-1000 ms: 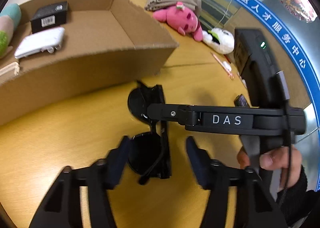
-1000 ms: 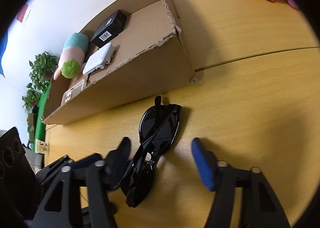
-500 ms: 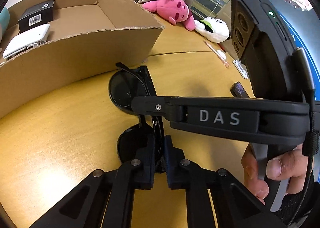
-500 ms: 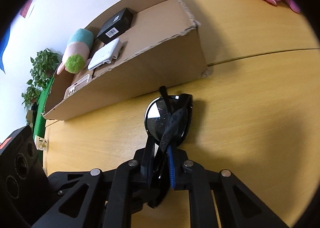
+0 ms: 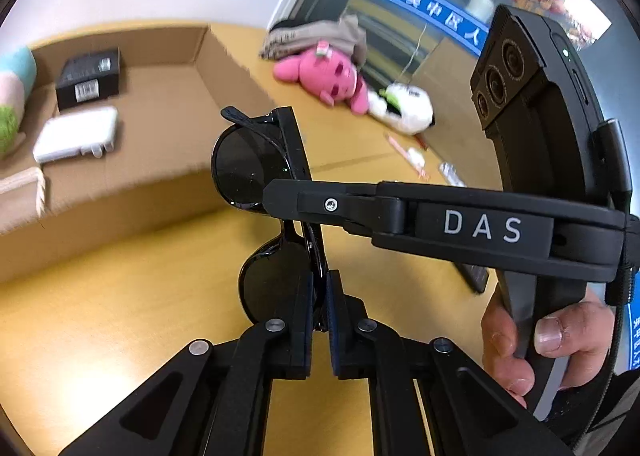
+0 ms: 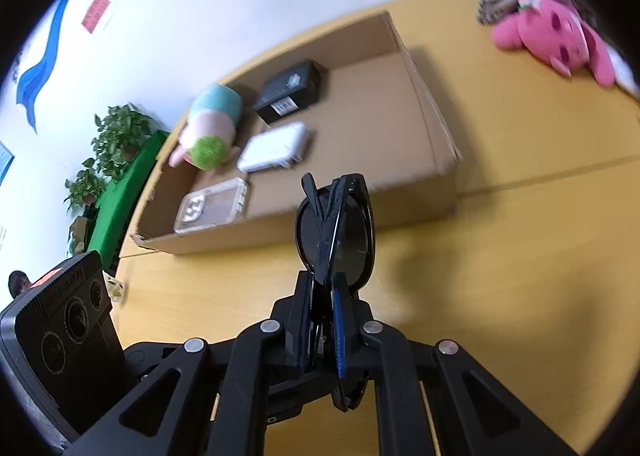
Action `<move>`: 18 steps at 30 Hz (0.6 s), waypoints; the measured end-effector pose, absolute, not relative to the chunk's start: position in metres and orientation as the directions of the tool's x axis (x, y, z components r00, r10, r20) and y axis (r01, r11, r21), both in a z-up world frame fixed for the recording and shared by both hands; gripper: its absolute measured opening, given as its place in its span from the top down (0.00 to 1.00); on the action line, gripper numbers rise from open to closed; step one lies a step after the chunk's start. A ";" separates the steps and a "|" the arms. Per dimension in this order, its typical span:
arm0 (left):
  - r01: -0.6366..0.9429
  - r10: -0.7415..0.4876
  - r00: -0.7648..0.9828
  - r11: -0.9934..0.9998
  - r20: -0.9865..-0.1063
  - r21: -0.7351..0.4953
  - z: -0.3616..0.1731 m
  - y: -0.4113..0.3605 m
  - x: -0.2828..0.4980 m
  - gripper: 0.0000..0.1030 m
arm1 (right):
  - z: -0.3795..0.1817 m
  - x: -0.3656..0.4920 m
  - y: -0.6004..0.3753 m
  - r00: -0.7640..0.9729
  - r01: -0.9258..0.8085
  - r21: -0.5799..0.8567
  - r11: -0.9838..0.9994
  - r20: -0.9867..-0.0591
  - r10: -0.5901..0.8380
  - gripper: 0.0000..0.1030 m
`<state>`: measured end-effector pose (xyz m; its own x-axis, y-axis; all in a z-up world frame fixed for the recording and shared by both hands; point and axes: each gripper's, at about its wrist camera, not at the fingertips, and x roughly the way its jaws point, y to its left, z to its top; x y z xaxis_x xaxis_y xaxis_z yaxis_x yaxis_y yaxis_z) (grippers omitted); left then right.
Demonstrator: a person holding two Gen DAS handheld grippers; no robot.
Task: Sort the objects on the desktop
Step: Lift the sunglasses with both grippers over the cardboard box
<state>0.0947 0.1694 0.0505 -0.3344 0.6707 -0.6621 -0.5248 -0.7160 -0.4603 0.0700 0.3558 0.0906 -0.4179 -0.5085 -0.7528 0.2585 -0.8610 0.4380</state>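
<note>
Left gripper [image 5: 319, 296] and right gripper [image 6: 322, 304], both clamped on 1 pair of folded black sunglasses [image 5: 256, 164]; the jaws of each are drawn nearly together with the frame pinched between the pads. In the left wrist view the right gripper's arm crosses in front of the bridge, so the 2 grips lie close together along the frame. The sunglasses appear lifted clear of the yellow tabletop [image 5: 80, 316], in front of and partly over the near wall of the open cardboard box [image 6: 424, 128].

The box already holds a black carton [image 6: 290, 90], a white case [image 6: 274, 146], a clear-lidded tray [image 6: 212, 206] and a pastel plush [image 6: 212, 128]. A pink plush toy [image 5: 320, 74] lies on the table, well apart.

Risks, as judged:
1. 2 rigid grips on 1 thin frame: any divergence of the hands could twist or snap the hinge.
2. Uneven release could tip the frame, lens down, onto the cardboard.
3. A low carry could catch a temple tip on the box wall.
</note>
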 end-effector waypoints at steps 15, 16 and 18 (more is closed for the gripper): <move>-0.479 0.657 -0.434 -0.748 -0.617 -0.459 0.131 0.142 0.009 0.96 | 0.181 0.001 0.305 -0.503 0.388 0.333 -0.859 -0.705 -0.500 0.91; -0.472 0.658 -0.432 -0.747 -0.616 -0.467 0.135 0.140 -0.003 0.96 | 0.185 -0.008 0.303 -0.502 0.393 0.327 -0.859 -0.706 -0.499 0.91; -0.465 0.659 -0.431 -0.748 -0.616 -0.474 0.141 0.138 -0.018 0.96 | 0.192 -0.027 0.298 -0.494 0.400 0.327 -0.856 -0.710 -0.502 0.91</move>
